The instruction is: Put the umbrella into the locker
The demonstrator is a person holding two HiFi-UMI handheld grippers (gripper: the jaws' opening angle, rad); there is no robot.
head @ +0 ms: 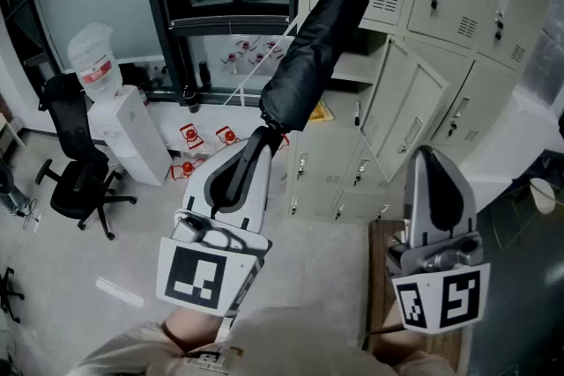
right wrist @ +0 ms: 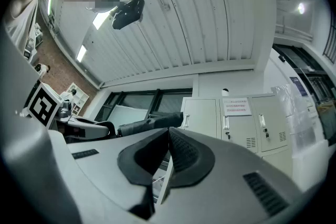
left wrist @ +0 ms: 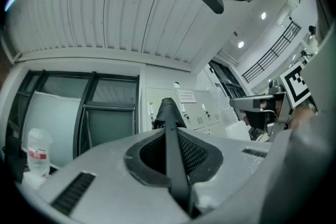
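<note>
My left gripper (head: 263, 139) is shut on the lower end of a black folded umbrella (head: 313, 48). The umbrella slants up and right, and its tip reaches the grey lockers (head: 458, 31). One locker door (head: 407, 112) stands open beside it, with a shelf (head: 354, 66) showing inside. In the left gripper view the umbrella (left wrist: 167, 108) runs straight out from between the closed jaws of that gripper (left wrist: 169, 131). My right gripper (head: 426, 154) is lower right, shut and empty. In the right gripper view its jaws (right wrist: 169, 131) meet, and the umbrella (right wrist: 149, 124) lies to the left.
A water dispenser (head: 123, 123) with a bottle on top and a black office chair (head: 77, 167) stand at the left by the window. Small red items (head: 189, 136) lie on the floor. A dark wooden surface (head: 386, 277) is under my right gripper.
</note>
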